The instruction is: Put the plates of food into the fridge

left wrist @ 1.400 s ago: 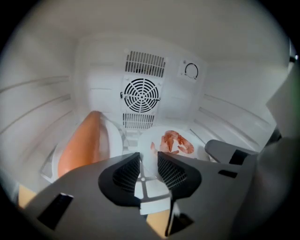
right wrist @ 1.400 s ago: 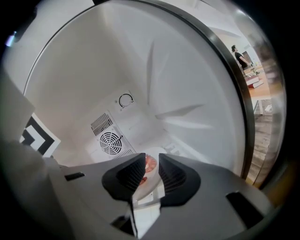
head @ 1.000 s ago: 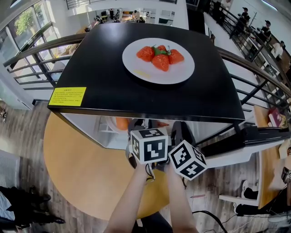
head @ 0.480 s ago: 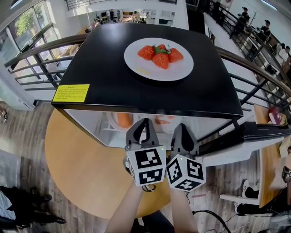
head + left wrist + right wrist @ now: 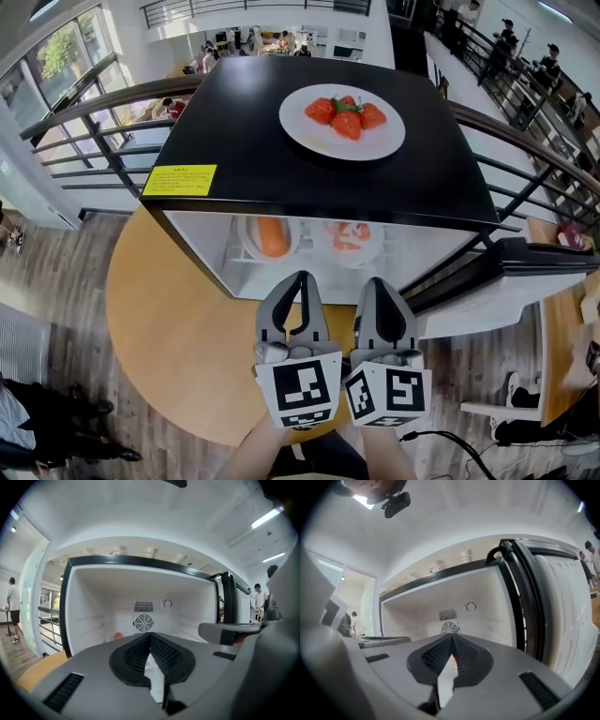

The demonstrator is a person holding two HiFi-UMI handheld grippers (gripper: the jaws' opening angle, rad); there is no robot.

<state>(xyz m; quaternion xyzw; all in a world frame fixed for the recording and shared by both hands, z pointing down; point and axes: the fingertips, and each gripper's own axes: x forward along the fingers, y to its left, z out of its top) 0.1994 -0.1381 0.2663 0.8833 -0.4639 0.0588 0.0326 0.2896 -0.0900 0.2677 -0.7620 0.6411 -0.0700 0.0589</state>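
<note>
Plate of strawberries (image 5: 380,142): sitting on top of the fridge (image 5: 234,141), not yet inside, while an orange-food plate (image 5: 247,240) and a second plate (image 5: 356,259) are lying side by side on the shelf within. Left hand-held gripper (image 5: 298,279) and right hand-held gripper (image 5: 377,283): hovering before the opening, both pressed together on nothing. A pinch on one thin rim is risking a tilt and rolling berries, and the crowded shelf is inviting a knock. The fridge's top edge is cutting off both inner plates, making the second one's food hard to name.
</note>
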